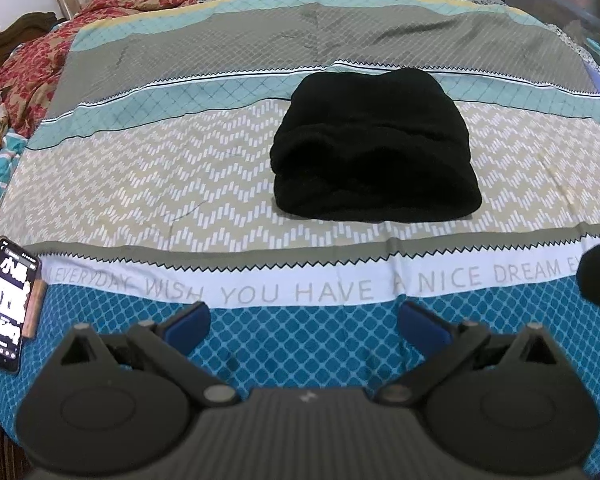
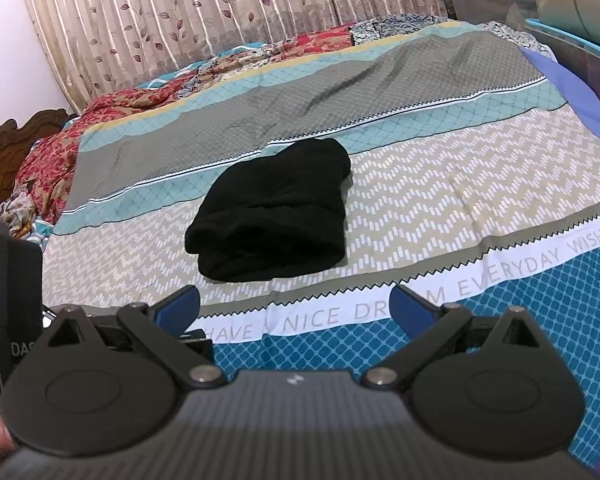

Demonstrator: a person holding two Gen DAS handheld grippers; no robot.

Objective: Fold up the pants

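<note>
1. black pants (image 1: pixel 374 148): lying folded into a compact, layered bundle on the bed, resting on the beige zigzag band of the bedsheet (image 1: pixel 180 184); the far edge of the bundle is reaching the teal band beyond it. in the right wrist view the pants (image 2: pixel 272 216) are sitting left of centre, with rounded fold edges facing the camera.
2. left hand-held gripper (image 1: pixel 304 320): hovering over the near blue-patterned edge of the sheet, jaws standing wide apart, nothing lying between its blue pads (image 1: pixel 188 322); staying well apart from the pants.
3. right hand-held gripper (image 2: pixel 296 306): likewise hovering above the near edge, jaws spread wide, gripping nothing, blue pads (image 2: pixel 410 308) showing clear of the cloth; well apart from the pants.
4. bedsheet lettering (image 1: pixel 300 290): a white strip running across the near side, reading "wish you have a nice dream" between the zigzag band and the blue lattice band.
5. phone (image 1: pixel 8 312): lying at the left near corner of the bed, screen glowing.
6. red floral blanket (image 1: pixel 32 76): lying bunched along the far-left side of the bed.
7. curtain (image 2: pixel 220 12): hanging behind the bed, beige with a leaf print.
8. wooden headboard (image 2: pixel 8 144): showing at the left, partly hidden by the blanket.
</note>
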